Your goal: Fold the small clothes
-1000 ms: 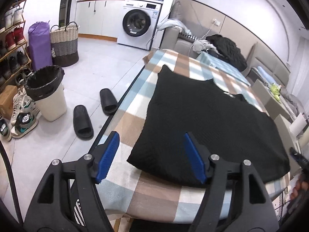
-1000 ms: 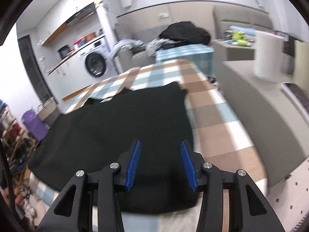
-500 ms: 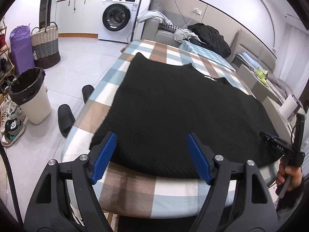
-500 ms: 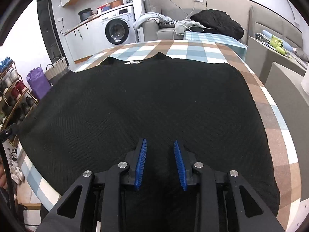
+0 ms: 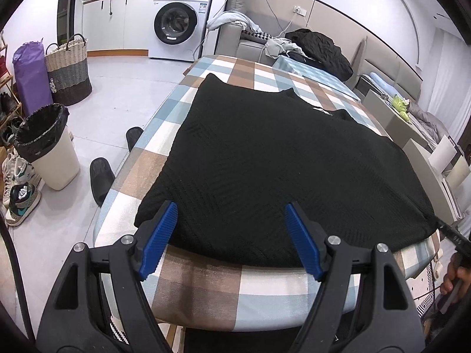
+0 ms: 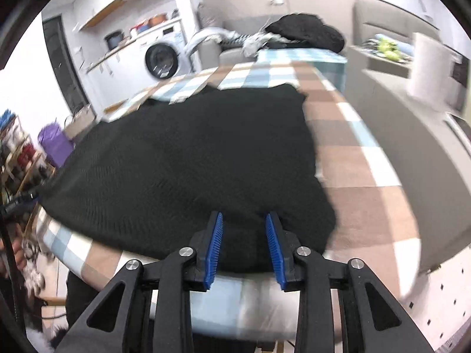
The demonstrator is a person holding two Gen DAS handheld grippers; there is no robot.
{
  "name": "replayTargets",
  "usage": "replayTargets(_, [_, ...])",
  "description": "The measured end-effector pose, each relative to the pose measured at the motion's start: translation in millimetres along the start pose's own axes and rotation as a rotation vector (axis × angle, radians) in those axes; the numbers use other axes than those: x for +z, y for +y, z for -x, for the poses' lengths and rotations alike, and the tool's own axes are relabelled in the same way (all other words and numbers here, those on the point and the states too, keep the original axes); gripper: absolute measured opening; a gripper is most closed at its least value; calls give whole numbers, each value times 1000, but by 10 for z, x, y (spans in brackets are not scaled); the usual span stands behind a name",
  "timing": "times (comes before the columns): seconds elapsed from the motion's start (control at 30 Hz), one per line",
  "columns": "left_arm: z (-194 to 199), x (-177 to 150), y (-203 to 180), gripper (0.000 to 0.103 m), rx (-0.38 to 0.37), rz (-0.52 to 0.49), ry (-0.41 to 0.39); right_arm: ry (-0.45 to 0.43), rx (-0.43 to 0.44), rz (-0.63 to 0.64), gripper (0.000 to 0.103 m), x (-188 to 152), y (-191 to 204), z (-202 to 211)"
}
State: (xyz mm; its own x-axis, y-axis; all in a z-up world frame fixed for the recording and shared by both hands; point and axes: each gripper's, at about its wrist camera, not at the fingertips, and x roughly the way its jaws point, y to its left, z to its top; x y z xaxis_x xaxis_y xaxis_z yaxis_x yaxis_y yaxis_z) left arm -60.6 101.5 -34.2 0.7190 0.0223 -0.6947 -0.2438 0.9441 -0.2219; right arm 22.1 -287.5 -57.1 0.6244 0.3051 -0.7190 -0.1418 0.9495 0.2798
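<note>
Garment: black knit top (image 5: 282,164) spread flat on the checked table (image 5: 206,288), unfolded.
Position: near hem at 12 o'clock of both claws, just beyond the tips.
Long axis: runs 6 to 12 o'clock; neckline at the far end, 12 o'clock.
Left gripper (image 5: 231,239): released, wide, astride the near left hem corner, nothing pinched.
Right gripper (image 6: 244,245): jaws just opening, narrow gap, over the near right hem; no fabric clenched.
Nearer hand: about equal, one per corner.

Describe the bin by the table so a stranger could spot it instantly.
Start at the table with the blue, brown and white checked cloth. On the tiled floor beside it, near two black slippers, stands a cream plastic waste bin. Unlike the woven basket behind, it has a black liner.
</note>
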Motion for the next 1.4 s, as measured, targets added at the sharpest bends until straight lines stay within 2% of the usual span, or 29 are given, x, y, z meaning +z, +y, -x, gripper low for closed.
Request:
replayTargets(0.03, [-13,1,9,73,0,4,0,-11,-6,-35,40,-1,-73,38])
replayTargets(0.17, [-69,-20,57,73,2,19,15,3,-59,-128,40,-21,-305,1])
replayTargets(0.3, [-83,-26,88,73,3,16,20,22,-40,-185,40,-44,-413,-81])
replayTargets(0.33, [-88,-28,86,74,1,19,20,15,-32,-174,38,-48,-393,-70])
replayTargets(0.37, [-91,-28,84,74,2,21,22,3,-28,-154,26,-47,-354,-44])
replayTargets(0.43, [-108,-31,102,74,2,22,29,-34,5,-126,16,-37,-275,33])
replayTargets(0.5, [-133,-39,123,74,4,23,38,-50,0,-94,14,-33,-218,98])
replayTargets(0.6, [-148,-34,158,74,2,24,49,-5,-60,-90,14,-74,-241,21])
replayTargets(0.67, [-145,-32,189,74,2,22,54,18,-61,-108,16,-87,-264,-22])
replayTargets(0.83, [-65,8,281,74,21,58,28,-75,-9,-168,31,-18,-268,196])
replayTargets(0.87, [-62,13,332,74,15,84,29,-98,4,-169,39,-10,-247,244])
replayTargets(0.9, [-62,19,373,74,13,110,35,-115,19,-167,41,0,-219,280])
replayTargets(1.0, [-126,0,562,74,-3,249,73,-132,57,-125,42,17,-83,351])
replayTargets(1.1, [-162,-35,663,74,-16,331,82,-148,72,-107,46,31,-24,364])
replayTargets(1.13, [-175,-40,667,74,-13,336,86,-146,85,-106,49,30,-16,357])
replayTargets(1.4, [-222,-65,486,74,30,291,104,-128,107,-84,49,10,60,292])
